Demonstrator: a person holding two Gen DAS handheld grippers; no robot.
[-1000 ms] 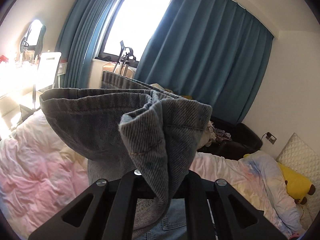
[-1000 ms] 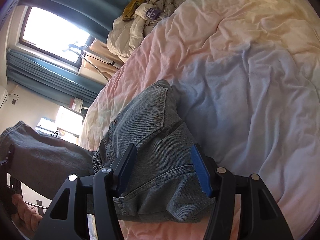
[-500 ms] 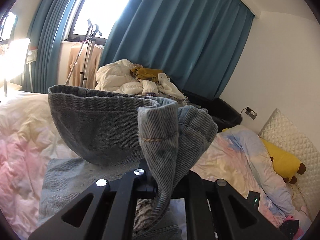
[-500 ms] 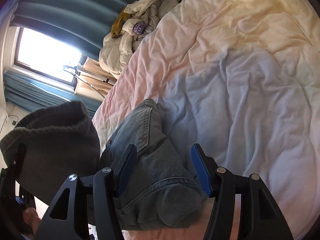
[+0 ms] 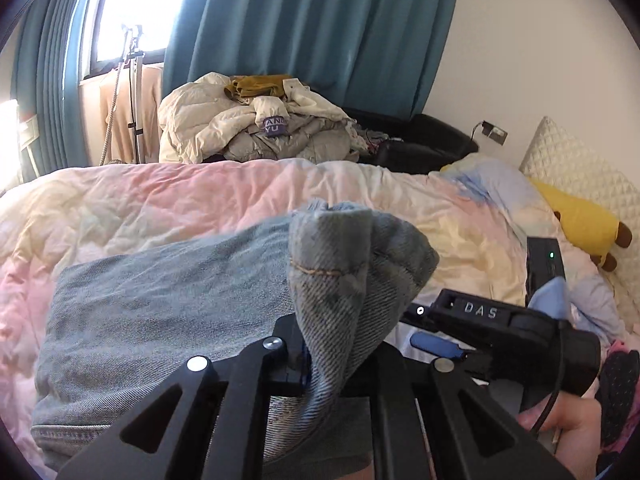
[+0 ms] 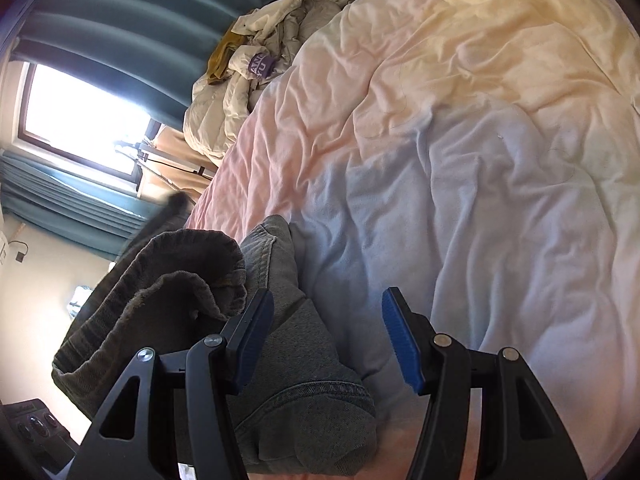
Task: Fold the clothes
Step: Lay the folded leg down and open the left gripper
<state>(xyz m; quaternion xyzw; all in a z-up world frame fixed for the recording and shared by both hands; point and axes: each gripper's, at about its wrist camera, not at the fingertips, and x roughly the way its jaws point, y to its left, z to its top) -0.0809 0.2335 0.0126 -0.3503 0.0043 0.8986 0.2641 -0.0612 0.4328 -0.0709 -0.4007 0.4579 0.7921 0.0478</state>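
Grey-blue jeans [image 5: 160, 320] lie on the pastel duvet [image 5: 180, 200], one leg folded over the rest. My left gripper [image 5: 336, 364] still pinches the leg's hem [image 5: 352, 276], which bunches up above the fingers; its jaws are opening. In the right wrist view that hem [image 6: 180, 272] hangs just left of my right gripper [image 6: 328, 320]. The right gripper stands open low over the jeans' waist part [image 6: 304, 384], blue pads [image 6: 400, 344] apart with nothing pinched. The left wrist view shows the right gripper's body [image 5: 480, 316] close on the right.
A heap of pale jackets and clothes [image 5: 256, 128] sits beyond the bed's far edge, against teal curtains [image 5: 312, 32]. A yellow plush toy [image 5: 576, 220] and a quilted headboard [image 5: 576, 168] are at the right. A hand [image 5: 568, 432] holds the right gripper.
My left gripper came down and across with the jeans' leg, laying it over the rest of the jeans on the bed. The right gripper barely moved and stayed open.
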